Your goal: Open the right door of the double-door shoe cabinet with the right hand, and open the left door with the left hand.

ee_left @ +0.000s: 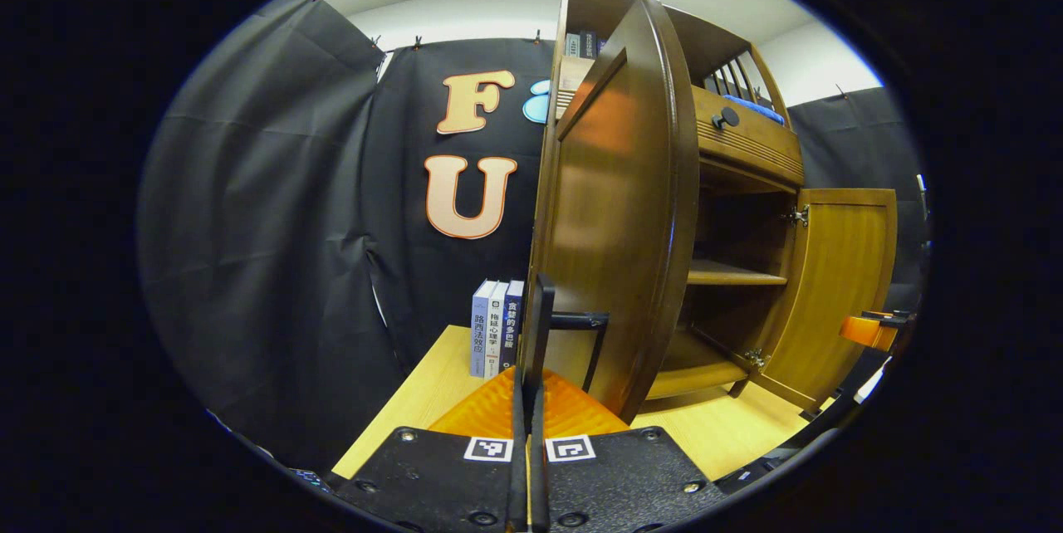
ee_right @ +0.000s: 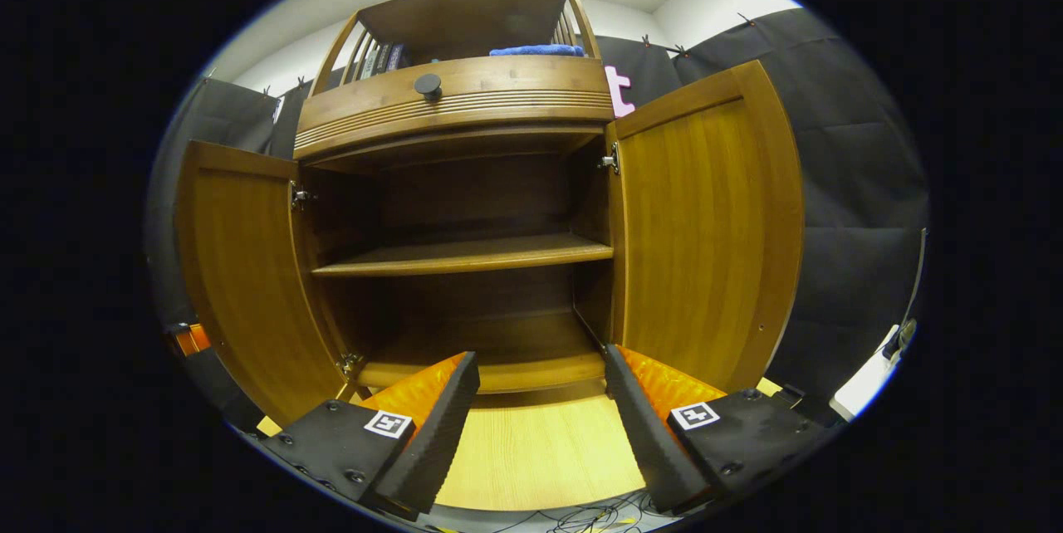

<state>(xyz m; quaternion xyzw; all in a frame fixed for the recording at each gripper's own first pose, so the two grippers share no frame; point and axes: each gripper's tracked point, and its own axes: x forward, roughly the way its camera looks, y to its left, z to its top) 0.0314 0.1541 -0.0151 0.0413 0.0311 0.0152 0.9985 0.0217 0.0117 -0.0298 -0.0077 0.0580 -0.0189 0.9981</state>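
Note:
The wooden shoe cabinet point(ee_right: 453, 105) stands on a light table with both doors swung wide. In the right gripper view the left door point(ee_right: 241, 267) and the right door point(ee_right: 706, 226) flank a bare inner shelf point(ee_right: 465, 255). My right gripper point(ee_right: 540, 354) is open in front of the cabinet's bottom board, touching nothing. In the left gripper view the left door point(ee_left: 623, 217) stands edge-on close by, just to the right of my left gripper point(ee_left: 540, 292), whose fingers are pressed together with nothing between them. Farther right, the right door point(ee_left: 839, 284) hangs open.
A drawer with a black knob point(ee_right: 428, 85) sits above the doors, and a blue cloth point(ee_right: 531, 50) lies on top. Three upright books point(ee_left: 496, 338) and a black bookend point(ee_left: 585, 325) stand on the table point(ee_left: 432, 400) left of the cabinet. Cables point(ee_right: 598, 520) lie at the table's front edge.

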